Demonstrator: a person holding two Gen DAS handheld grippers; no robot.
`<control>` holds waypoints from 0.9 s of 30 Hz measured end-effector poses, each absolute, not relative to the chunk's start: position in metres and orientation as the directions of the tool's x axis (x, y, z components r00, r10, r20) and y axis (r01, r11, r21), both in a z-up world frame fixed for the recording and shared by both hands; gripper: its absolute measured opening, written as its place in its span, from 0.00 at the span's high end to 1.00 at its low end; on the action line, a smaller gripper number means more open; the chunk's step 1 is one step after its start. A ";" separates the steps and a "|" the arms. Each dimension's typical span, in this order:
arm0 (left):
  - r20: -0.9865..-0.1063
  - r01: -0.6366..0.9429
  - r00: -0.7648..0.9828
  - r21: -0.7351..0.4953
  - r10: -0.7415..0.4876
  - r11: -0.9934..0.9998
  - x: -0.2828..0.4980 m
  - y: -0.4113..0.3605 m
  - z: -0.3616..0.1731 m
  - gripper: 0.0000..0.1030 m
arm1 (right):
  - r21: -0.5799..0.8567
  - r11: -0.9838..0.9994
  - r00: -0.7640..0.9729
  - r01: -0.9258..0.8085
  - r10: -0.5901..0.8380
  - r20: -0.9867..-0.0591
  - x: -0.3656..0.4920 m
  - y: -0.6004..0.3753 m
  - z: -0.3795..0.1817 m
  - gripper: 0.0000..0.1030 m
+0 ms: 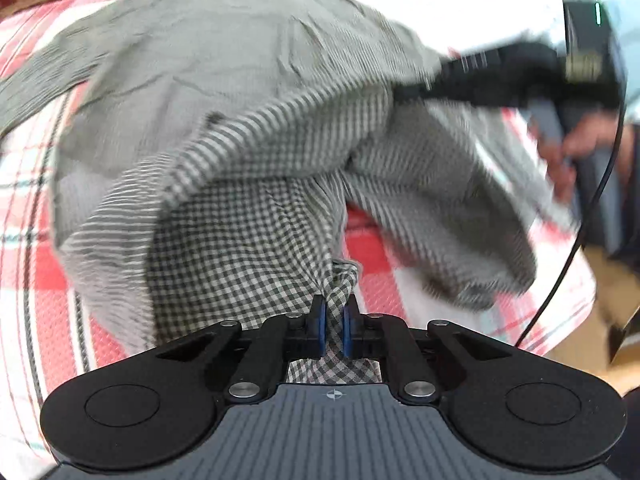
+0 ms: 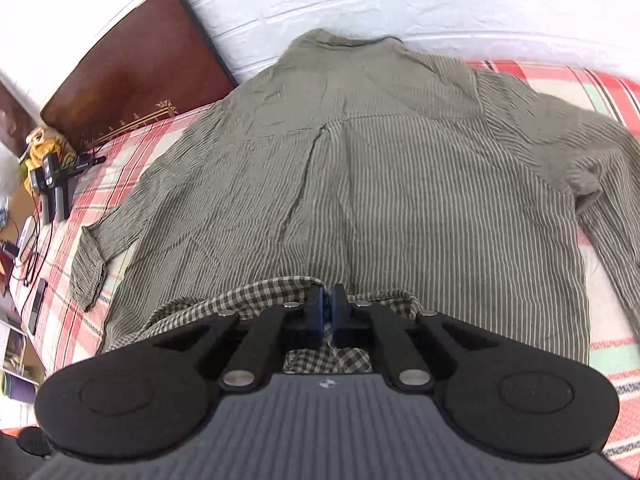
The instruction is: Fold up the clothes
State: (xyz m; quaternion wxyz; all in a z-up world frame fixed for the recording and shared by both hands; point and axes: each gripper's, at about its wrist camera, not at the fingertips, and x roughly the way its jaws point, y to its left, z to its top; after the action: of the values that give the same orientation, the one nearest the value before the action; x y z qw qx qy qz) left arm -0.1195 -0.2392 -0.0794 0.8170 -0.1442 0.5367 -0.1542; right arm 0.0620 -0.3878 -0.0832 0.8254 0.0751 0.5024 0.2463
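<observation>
Bed (image 2: 120, 184) first, under a red, white and green plaid cover, with a dark brown headboard (image 2: 132, 76) against a white brick wall (image 2: 360, 0). Spread across most of that cover is the shirt (image 2: 380, 184), olive with fine pale stripes, lying back up, collar toward the wall, one sleeve reaching out to the bed's left edge with its cuff (image 2: 86, 276) folded over. Along the near hem the checked lining (image 2: 256, 296) shows where the cloth is turned up. Right gripper (image 2: 327, 312) is clamped on that hem, pads nearly together with checked fabric pinched between them. Over on the other view, the left gripper (image 1: 335, 320) bites a bunched twist of the same checked cloth, blue pads (image 1: 320, 322) squeezed tight on it, the shirt lifted and billowing, blurred. At the bed's left edge lie a black device with cables (image 2: 56, 184) and a dark phone-like slab (image 2: 38, 310).
</observation>
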 end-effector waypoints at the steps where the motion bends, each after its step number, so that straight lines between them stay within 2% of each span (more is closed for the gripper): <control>1: -0.820 0.071 0.386 -0.431 -0.423 0.900 -0.120 -0.233 -0.077 0.96 | 0.376 0.867 0.372 -0.328 0.484 -0.792 0.061 -0.389 -0.083 0.83; 4: -0.788 0.005 0.408 -0.503 -0.461 0.864 -0.121 -0.214 -0.074 0.96 | 0.386 0.865 0.370 -0.320 0.489 -0.790 0.057 -0.398 -0.081 0.68; 5: -0.784 -0.007 0.410 -0.514 -0.467 0.858 -0.121 -0.210 -0.074 0.96 | 0.390 0.864 0.374 -0.319 0.493 -0.786 0.053 -0.403 -0.079 0.58; 6: -0.782 -0.013 0.409 -0.521 -0.471 0.853 -0.122 -0.208 -0.075 0.96 | 0.391 0.863 0.385 -0.320 0.496 -0.779 0.047 -0.410 -0.076 0.55; 13: -0.814 0.052 0.336 -0.487 -0.474 0.872 -0.119 -0.214 -0.087 0.96 | 0.340 0.883 0.467 -0.325 0.462 -0.754 -0.028 -0.445 -0.056 0.55; 18: -0.856 0.119 0.280 -0.418 -0.435 0.900 -0.112 -0.230 -0.101 0.96 | 0.328 0.852 0.350 -0.407 0.477 -0.806 -0.086 -0.437 -0.068 0.60; 23: -0.885 0.150 0.235 -0.376 -0.403 0.914 -0.109 -0.240 -0.115 0.95 | 0.191 0.854 0.341 -0.484 0.385 -0.858 -0.105 -0.408 -0.087 0.63; 27: -0.897 0.182 0.213 -0.352 -0.387 0.918 -0.114 -0.247 -0.120 0.95 | 0.015 0.841 0.402 -0.540 0.273 -0.874 -0.103 -0.381 -0.093 0.63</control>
State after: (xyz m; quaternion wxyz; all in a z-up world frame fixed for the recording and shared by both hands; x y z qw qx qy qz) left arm -0.1137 -0.2466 -0.1202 0.7740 -0.0852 0.5999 -0.1837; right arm -0.1026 -0.3814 -0.0931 0.8260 -0.1366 0.4883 0.2463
